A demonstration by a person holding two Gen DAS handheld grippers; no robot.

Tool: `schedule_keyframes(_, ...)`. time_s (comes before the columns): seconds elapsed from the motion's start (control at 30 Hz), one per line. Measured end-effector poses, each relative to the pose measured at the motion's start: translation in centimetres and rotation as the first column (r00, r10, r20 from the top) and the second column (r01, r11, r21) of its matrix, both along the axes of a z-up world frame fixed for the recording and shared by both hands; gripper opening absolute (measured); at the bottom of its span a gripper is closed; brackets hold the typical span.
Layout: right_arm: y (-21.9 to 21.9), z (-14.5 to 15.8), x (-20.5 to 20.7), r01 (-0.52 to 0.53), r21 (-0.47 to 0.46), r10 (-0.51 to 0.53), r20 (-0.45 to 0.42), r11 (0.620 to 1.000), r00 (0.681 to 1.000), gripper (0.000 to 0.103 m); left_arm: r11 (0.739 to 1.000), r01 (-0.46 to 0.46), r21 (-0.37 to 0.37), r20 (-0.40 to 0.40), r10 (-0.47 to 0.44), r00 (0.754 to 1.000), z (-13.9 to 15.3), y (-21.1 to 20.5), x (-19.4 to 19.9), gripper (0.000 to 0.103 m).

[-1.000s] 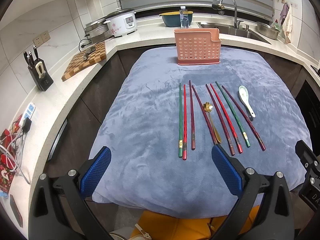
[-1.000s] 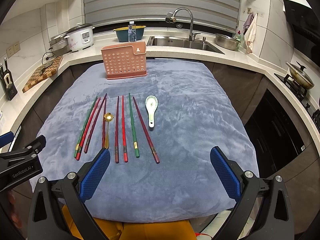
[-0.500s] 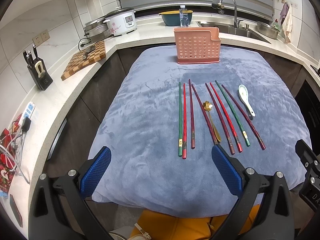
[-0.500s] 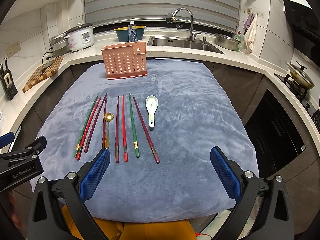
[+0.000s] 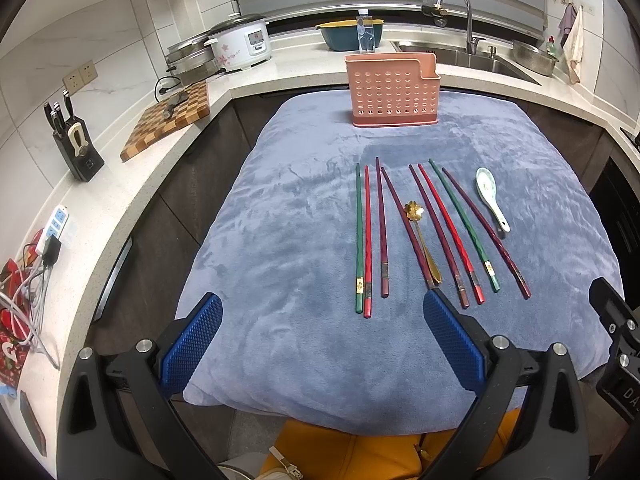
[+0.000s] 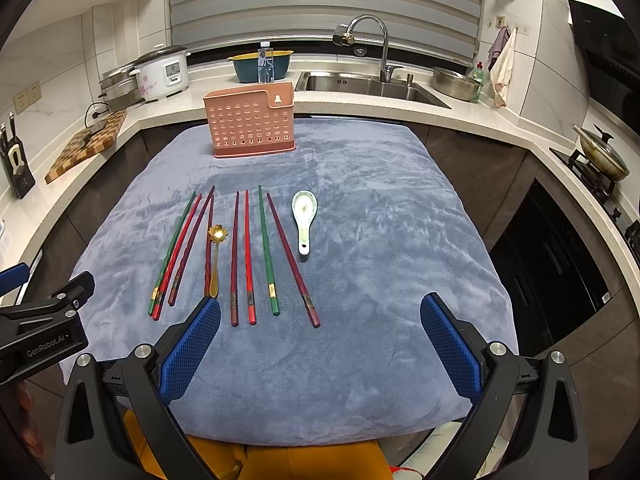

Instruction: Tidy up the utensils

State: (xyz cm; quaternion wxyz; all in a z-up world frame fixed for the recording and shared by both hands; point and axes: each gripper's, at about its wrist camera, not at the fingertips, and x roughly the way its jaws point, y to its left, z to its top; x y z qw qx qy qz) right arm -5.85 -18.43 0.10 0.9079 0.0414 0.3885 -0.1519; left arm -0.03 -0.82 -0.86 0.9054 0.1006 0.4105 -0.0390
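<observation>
Several red, dark red and green chopsticks (image 5: 420,232) (image 6: 248,256) lie side by side on a blue-grey cloth (image 5: 288,240) (image 6: 392,240). Among them rests a gold flower-bowl spoon (image 5: 422,236) (image 6: 216,256). A white ceramic spoon (image 5: 490,198) (image 6: 305,216) lies at the right end of the row. A pink perforated utensil holder (image 5: 394,94) (image 6: 251,124) stands upright at the cloth's far side. My left gripper (image 5: 320,340) hovers open at the near edge, short of the chopstick ends. My right gripper (image 6: 320,340) is open too, just short of the right-hand chopsticks.
A counter wraps around the cloth, with a checkered cutting board (image 5: 168,120), knife block (image 5: 76,148), rice cooker (image 5: 240,46), bowl (image 6: 260,66), sink and faucet (image 6: 368,80). A pan (image 6: 602,156) sits on the stove at right. Cables and a power strip (image 5: 44,244) lie at left.
Both views have stayed almost the same; the left view has shifted very slightly. Nothing on the cloth has moved.
</observation>
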Motion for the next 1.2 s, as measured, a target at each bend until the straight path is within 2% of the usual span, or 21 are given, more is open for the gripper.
schedule_keyframes(0.8, -0.2, -0.5, 0.3, 0.002, 0.007, -0.002, -0.005, 1.0, 1.0, 0.096, 1.0, 0.006, 0.006, -0.013, -0.006, 1.0, -1.1, -1.1, -0.3, 0.096)
schedule_keyframes(1.07, -1.1, -1.3, 0.7, 0.02, 0.02, -0.02, -0.023, 1.0, 1.0, 0.096, 1.0, -0.014, -0.026, -0.061, 0.012, 0.998, -1.7, 0.0, 1.0, 0.096)
schedule_keyframes(1.2, -1.6, -2.0, 1.3, 0.029, 0.021, -0.028, -0.04, 0.999, 0.999, 0.096, 0.998, -0.019, -0.063, -0.116, 0.011, 0.993, -2.6, 0.8, 2.6, 0.096)
